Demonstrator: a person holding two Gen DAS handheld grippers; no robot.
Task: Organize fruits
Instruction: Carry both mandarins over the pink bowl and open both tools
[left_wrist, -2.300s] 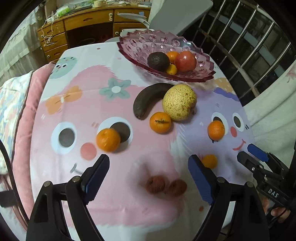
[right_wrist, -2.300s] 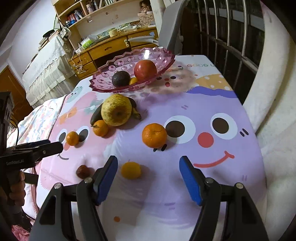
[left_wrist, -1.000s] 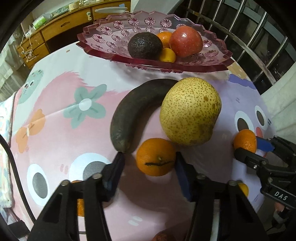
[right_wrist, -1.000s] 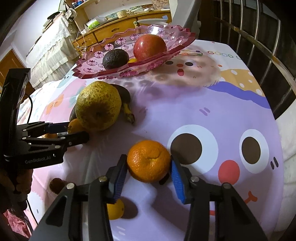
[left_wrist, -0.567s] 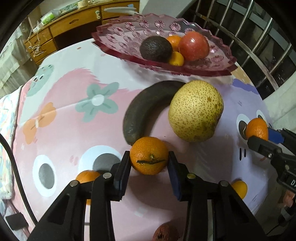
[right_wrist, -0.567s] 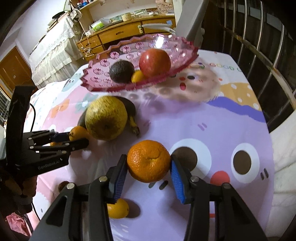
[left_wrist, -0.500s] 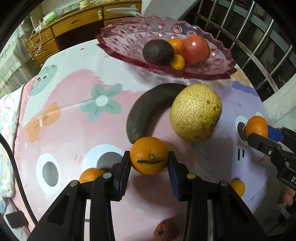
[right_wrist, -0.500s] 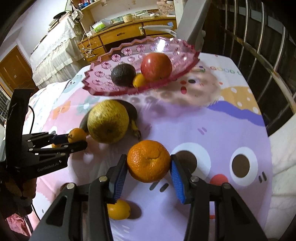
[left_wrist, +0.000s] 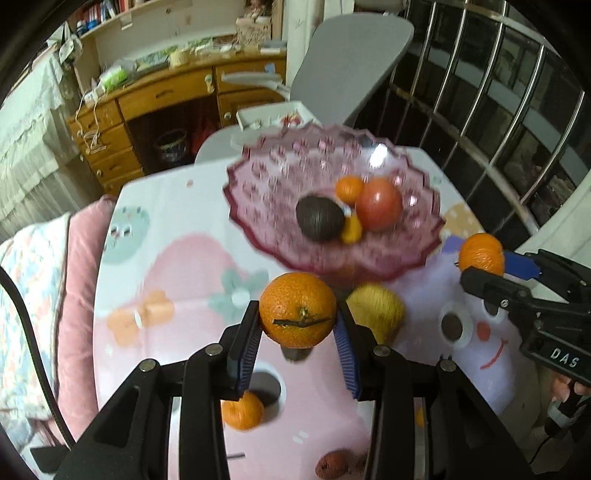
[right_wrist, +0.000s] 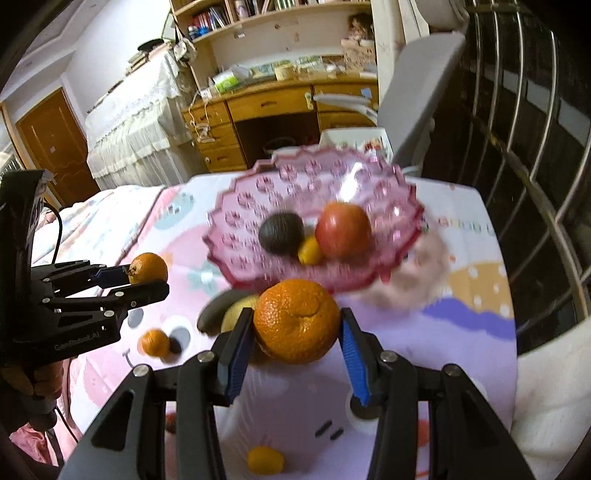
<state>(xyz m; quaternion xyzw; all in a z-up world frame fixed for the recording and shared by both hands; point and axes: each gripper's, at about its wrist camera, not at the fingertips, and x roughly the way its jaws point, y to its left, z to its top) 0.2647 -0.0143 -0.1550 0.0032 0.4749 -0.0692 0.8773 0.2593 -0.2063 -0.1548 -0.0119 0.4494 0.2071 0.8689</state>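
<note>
My left gripper (left_wrist: 297, 334) is shut on a stemmed tangerine (left_wrist: 297, 309) and holds it in the air in front of the pink glass fruit bowl (left_wrist: 273, 218). My right gripper (right_wrist: 295, 339) is shut on a larger orange (right_wrist: 296, 320), also lifted, just before the bowl (right_wrist: 243, 236). The bowl holds an avocado (left_wrist: 319, 218), a red apple (left_wrist: 378, 204) and two small oranges. The yellow pear (left_wrist: 375, 306) and dark banana (right_wrist: 216, 306) lie on the table below.
The cartoon tablecloth (left_wrist: 177, 266) also carries a tangerine (left_wrist: 242, 410), a small kumquat (right_wrist: 265, 459) and brown lychees (left_wrist: 330, 463). A metal railing (left_wrist: 517, 110) runs along the right. A grey chair (left_wrist: 347, 59) and wooden desk (left_wrist: 166, 99) stand behind the table.
Both grippers closed on their oranges on the table, then lifted them and moved toward the bowl. The view now looks down into the bowl from higher up.
</note>
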